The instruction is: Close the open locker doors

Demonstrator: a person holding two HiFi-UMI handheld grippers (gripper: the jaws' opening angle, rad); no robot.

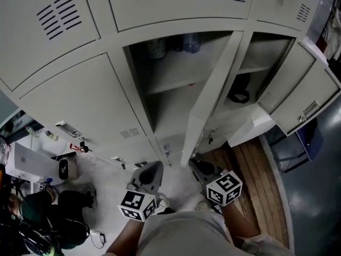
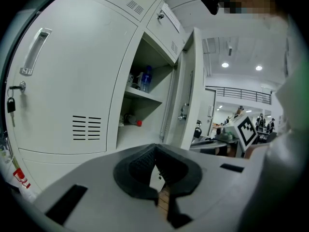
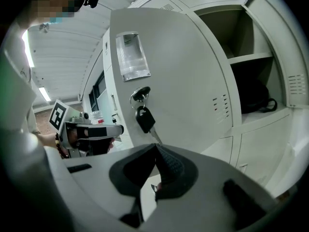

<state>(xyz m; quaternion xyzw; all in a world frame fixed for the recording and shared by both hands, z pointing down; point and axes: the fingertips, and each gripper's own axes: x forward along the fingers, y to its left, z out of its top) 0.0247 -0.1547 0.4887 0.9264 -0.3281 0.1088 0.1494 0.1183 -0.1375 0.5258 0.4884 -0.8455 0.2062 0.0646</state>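
**Doors ajar, both grippers free**

Two locker doors are seen standing open in the head view. A middle door [image 1: 212, 92] is swung out edge-on toward the person, and a right door [image 1: 305, 92] is thrown wide at the right. Bottles [image 1: 187, 41] are kept on the far upper shelf beside the middle door, and a black bag [image 1: 240, 92] is lodged in the right compartment.

The left gripper [image 1: 151, 170] and the right gripper [image 1: 201, 167] are held low and near, apart from both doors. The left fingers [image 2: 137, 166] are pressed together with nothing between them, and the right fingers [image 3: 174, 166] are likewise met and empty.

Much of the right gripper view is filled by the outer face of the middle door. A recessed handle [image 3: 131, 57] is set high on that face, and a key [image 3: 144, 119] hangs from the lock below it.

The doors are judged to be thin painted sheet metal: light, stiff, and free to swing on their hinges. The smooth face would likely be slippery to pinch, so no clamping seems called for. A push with the met fingers is advised, placed on the flat face close to the free edge, beside the handle and clear of the dangling key. A hard shove may be answered by a rebound off the frame, so a steady press until the door seats is preferred. The right door lies further off and must be reached from its outer side.
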